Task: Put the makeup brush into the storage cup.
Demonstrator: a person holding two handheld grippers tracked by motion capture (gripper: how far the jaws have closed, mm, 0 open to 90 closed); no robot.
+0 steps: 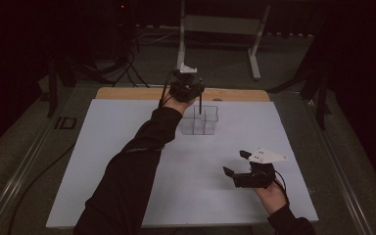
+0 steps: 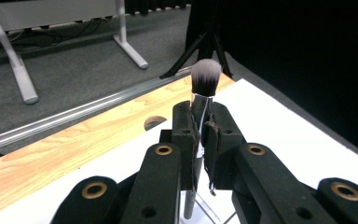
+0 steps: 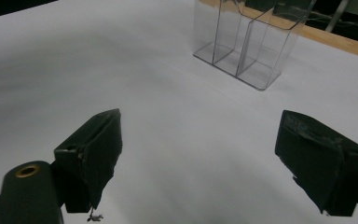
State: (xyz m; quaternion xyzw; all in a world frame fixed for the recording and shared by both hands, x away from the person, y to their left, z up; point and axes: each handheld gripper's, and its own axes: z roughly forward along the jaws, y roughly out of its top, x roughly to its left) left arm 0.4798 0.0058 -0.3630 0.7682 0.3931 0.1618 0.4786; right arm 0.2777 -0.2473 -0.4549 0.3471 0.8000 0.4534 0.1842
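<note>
A makeup brush with a dark, grey-tipped head and a silver ferrule stands upright. My left gripper is shut on it just below the head. In the high view the brush hangs with its handle pointing down into a clear, divided plastic organizer at the back middle of the white mat, with the left gripper above it. My right gripper rests low over the mat's front right, open and holding nothing. In the right gripper view its jaws stand wide apart, and the organizer lies ahead.
A white mat covers most of the wooden table, which has a round hole near its far edge. Beyond the table are a white metal stand, a dark tripod and cables on grey carpet.
</note>
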